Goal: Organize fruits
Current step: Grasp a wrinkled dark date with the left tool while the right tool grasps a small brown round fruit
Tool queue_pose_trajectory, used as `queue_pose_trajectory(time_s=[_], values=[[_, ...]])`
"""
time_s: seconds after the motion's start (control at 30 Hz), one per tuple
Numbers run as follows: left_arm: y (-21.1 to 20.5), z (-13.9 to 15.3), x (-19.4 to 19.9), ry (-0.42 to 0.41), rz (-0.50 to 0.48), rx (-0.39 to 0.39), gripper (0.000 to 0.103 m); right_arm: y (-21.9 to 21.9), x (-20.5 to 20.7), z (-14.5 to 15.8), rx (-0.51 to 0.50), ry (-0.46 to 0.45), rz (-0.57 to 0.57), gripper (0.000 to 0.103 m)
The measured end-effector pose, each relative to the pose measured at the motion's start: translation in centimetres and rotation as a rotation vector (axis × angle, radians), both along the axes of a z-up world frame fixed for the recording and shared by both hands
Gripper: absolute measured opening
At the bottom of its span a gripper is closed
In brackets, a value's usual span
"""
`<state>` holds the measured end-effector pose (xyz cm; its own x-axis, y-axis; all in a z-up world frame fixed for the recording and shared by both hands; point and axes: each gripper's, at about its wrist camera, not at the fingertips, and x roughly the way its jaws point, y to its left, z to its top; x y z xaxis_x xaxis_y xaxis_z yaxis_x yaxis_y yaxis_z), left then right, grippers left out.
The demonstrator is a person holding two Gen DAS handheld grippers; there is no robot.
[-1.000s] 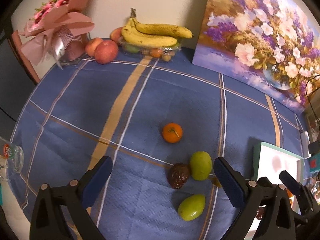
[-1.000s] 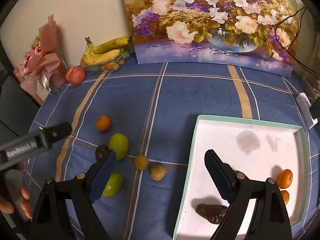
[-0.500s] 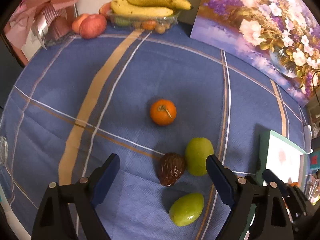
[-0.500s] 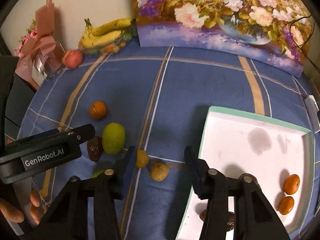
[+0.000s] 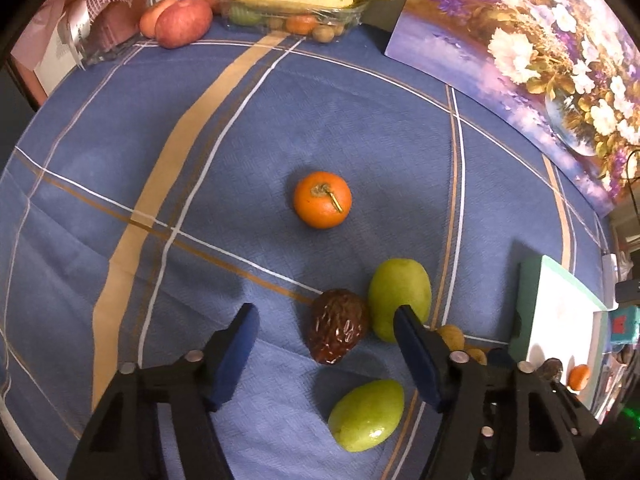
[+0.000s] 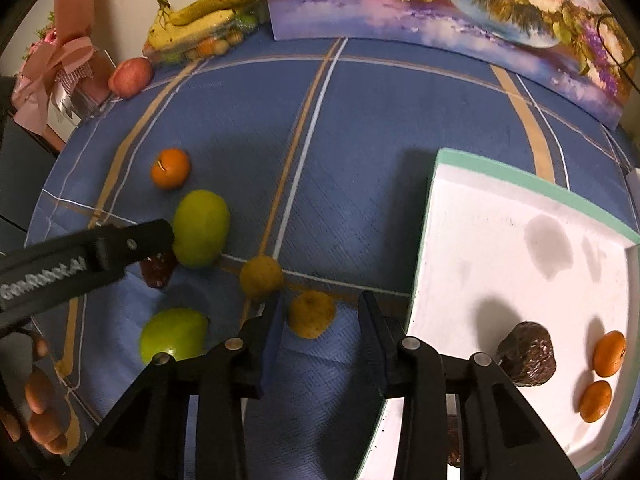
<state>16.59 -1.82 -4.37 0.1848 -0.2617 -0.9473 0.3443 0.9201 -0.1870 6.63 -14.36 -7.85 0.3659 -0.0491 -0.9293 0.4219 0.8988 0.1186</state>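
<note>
On the blue checked cloth lie an orange tangerine (image 5: 322, 199), a large green fruit (image 5: 399, 293), a dark wrinkled fruit (image 5: 338, 325) and a second green fruit (image 5: 367, 414). My left gripper (image 5: 326, 354) is open, its jaws either side of the dark fruit. My right gripper (image 6: 320, 338) is open around a small yellow-brown fruit (image 6: 311, 313); another one (image 6: 261, 276) lies just beyond its left finger. The white tray with a green rim (image 6: 520, 178) holds a dark fruit (image 6: 527, 353) and two small oranges (image 6: 609, 353).
At the back, bananas on a clear box of fruit (image 5: 288, 4), red apples (image 5: 182, 22), a pink gift bouquet (image 6: 60, 68) and a flower painting (image 5: 520, 48) leaning on the wall. The left gripper's arm (image 6: 80, 258) crosses the right wrist view.
Both grippers moved forward and down. The left one closed in on the dark fruit. The right one left the tray, narrowed its jaws and came around the small yellow-brown fruit.
</note>
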Motion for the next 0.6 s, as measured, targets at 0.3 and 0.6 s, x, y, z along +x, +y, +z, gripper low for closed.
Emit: queue_pose_trajectory(time_s=[0.3, 0.6], values=[[0.4, -0.6, 0.1, 0.003, 0.002, 0.03, 0.058, 0.3, 0.2, -0.1, 0.008, -0.013, 0.02, 0.028], [-0.1, -1.7, -0.3, 0.046, -0.026, -0.02, 0.041, -0.2, 0.0, 0.4, 0.011, -0.029, 0.004, 0.027]])
